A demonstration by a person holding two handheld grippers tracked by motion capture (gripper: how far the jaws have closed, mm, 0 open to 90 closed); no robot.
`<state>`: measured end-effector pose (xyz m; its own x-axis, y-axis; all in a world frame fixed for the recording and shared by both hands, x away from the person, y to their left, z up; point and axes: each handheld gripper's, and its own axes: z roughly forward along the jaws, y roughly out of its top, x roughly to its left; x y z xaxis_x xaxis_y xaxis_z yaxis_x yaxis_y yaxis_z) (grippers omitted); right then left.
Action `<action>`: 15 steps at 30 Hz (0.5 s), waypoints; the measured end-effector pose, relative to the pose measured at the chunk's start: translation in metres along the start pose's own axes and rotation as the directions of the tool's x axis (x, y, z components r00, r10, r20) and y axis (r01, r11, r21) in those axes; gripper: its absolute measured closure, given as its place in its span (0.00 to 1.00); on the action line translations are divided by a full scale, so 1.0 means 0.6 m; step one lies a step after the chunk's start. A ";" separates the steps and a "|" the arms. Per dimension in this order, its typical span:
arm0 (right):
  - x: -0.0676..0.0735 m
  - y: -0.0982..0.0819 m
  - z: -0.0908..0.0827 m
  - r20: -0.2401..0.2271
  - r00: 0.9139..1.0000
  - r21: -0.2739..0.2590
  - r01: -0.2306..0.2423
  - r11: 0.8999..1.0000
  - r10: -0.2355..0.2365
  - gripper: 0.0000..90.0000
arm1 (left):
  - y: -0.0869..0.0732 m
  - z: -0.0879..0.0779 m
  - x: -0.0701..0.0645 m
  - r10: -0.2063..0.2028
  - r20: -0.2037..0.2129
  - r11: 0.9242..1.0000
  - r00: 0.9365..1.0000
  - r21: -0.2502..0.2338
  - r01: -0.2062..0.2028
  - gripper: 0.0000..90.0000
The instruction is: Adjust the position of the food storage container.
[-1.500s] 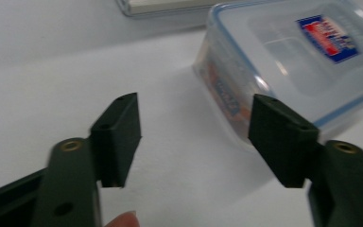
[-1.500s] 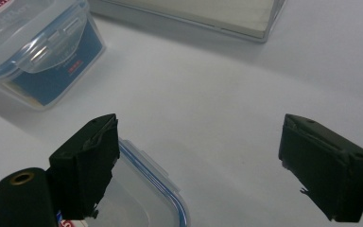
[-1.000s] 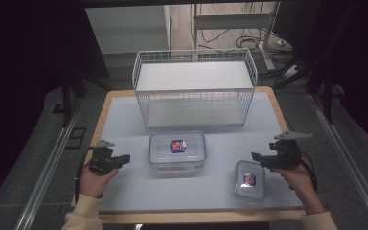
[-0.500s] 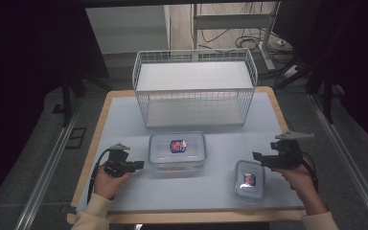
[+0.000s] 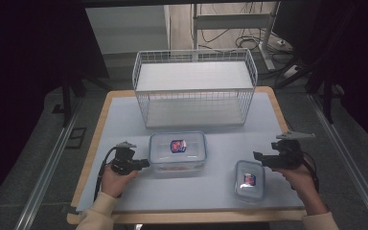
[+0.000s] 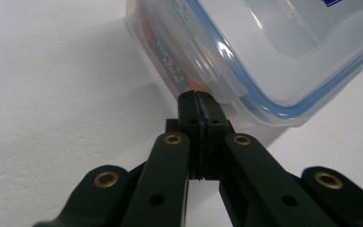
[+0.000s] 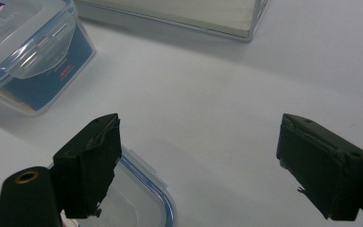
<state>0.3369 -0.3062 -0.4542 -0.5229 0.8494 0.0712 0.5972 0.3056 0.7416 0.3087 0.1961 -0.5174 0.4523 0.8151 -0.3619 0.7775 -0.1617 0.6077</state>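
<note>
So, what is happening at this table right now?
A person holds a gripper in each hand. The left gripper has its jaws shut, with the tips against the side of the large plastic box in the middle of the table. The right gripper hangs with open jaws just above the small plastic box. A white wire basket stands behind them.

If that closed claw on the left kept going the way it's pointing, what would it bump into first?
The left claw, shut, points at the side of the large clear lidded container. Its tips already look at or almost against the wall below a lid latch, so it would likely push that container.
</note>
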 end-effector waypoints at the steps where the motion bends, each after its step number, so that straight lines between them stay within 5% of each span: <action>1: 0.000 0.000 0.001 0.000 1.000 0.001 0.000 1.000 0.000 0.16 | 0.001 0.001 -0.001 0.001 0.000 1.000 1.000 0.000 -0.001 1.00; 15: 0.000 -0.003 0.001 -0.001 1.000 0.006 -0.003 1.000 0.003 0.16 | 0.031 0.042 -0.013 0.005 0.017 1.000 1.000 0.008 -0.005 1.00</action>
<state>0.3365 -0.3062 -0.4559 -0.5220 0.8497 0.0743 0.6027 0.3058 0.7370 0.3306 0.1727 -0.5209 0.4636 0.8050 -0.3703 0.7785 -0.1704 0.6041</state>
